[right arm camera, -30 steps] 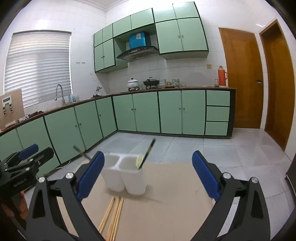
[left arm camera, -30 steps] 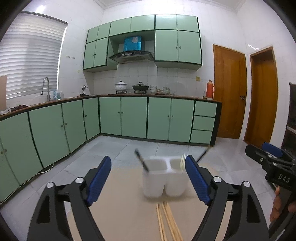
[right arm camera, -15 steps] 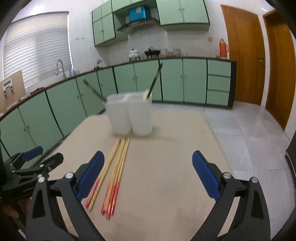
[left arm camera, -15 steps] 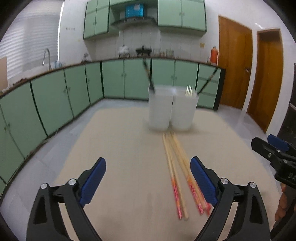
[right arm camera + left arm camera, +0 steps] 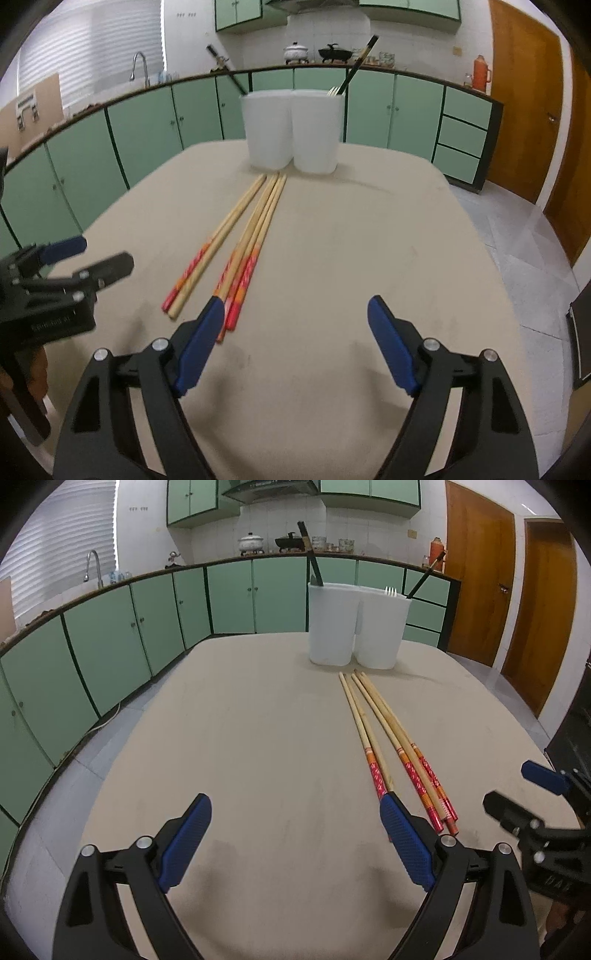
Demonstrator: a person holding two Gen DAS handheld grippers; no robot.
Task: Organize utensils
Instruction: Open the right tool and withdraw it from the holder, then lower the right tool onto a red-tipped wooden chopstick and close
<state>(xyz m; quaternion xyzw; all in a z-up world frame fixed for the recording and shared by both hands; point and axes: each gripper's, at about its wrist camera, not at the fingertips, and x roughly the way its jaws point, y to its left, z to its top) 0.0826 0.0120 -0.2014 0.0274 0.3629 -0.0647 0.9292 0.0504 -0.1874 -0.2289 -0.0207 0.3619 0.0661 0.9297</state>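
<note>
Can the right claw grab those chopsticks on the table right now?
Probably yes. The right claw is empty, its jaws closing, and the chopsticks lie flat just ahead to its left, with nothing blocking them.

Both views tipped down from kitchen wall to table (image 5: 258,738), chopsticks (image 5: 384,734) now near; right gripper (image 5: 295,314) closing, empty.

Chopsticks (image 5: 391,734) (image 5: 243,236): approx 4–5 long bamboo sticks w/ red-orange patterned butt ends, lying flat on beige bench (image 5: 258,738) (image 5: 351,240), roughly parallel, one set slightly apart from the rest. Plain tips lie just beside the white twin-compartment holder (image 5: 354,627) (image 5: 291,133), upright at bench's far end. Holder has dark-handled utensils leaning out of both compartments; fork tines (image 5: 390,590) (image 5: 333,90) show in one.
</note>
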